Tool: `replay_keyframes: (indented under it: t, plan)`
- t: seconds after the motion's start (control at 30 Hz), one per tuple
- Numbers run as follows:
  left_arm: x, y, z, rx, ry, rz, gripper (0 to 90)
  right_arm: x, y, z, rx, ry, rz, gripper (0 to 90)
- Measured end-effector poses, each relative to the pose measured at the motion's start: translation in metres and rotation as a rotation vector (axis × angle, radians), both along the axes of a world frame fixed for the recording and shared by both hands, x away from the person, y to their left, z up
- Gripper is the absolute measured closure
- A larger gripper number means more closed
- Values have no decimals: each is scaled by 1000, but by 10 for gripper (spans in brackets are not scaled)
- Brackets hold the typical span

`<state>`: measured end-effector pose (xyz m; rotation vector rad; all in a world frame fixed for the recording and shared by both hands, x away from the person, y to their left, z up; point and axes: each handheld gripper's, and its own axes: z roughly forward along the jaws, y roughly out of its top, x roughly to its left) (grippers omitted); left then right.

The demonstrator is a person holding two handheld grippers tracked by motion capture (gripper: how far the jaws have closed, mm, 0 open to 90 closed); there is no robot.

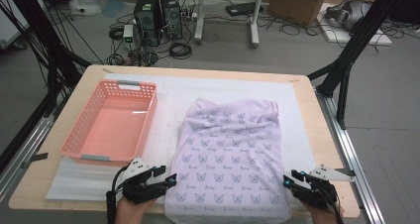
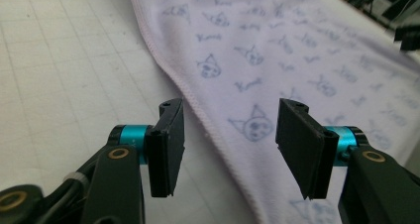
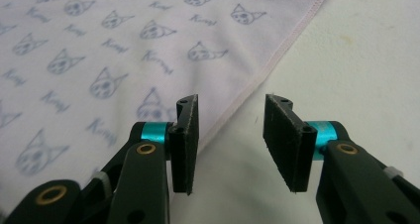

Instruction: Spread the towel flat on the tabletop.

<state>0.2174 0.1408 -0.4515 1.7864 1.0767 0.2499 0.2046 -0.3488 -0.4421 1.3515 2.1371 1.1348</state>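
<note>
We see a pale lilac cloth (image 1: 230, 154) with a small cat-face print spread flat on the white mat (image 1: 168, 115) that covers the wooden desk (image 1: 322, 135). Its near end hangs just over the front edge, and its far end is slightly rumpled. To its left, apart from it, stands a pink basket (image 1: 113, 121) with nothing in it.

Our left tool (image 1: 166, 180) sits low at the cloth's near left edge. In the left gripper view (image 2: 230, 149) its jaws stand apart, with the hemmed edge of the cloth running between them, and they grip nothing. Our right tool (image 1: 292, 178) sits at the cloth's near right edge. In the right gripper view (image 3: 230, 142) its jaws are also spread, the hem passing just under the left one, the bare mat under the right.
</note>
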Motion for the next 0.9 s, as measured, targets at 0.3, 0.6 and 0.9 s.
replay_keyframes:
  t: [0.3, 0.6, 0.9]
  plan:
    - [28, -19, -2, 38, 26, -59, 450, 20, 18, -4, -75, 21, 17, 537]
    - [22, -35, -3, 223, -56, -22, 641, 17, 18, -6, -100, 20, 33, 784]
    - [4, -11, -3, 120, 23, -55, 863, -3, 6, -5, -46, 55, 69, 875]
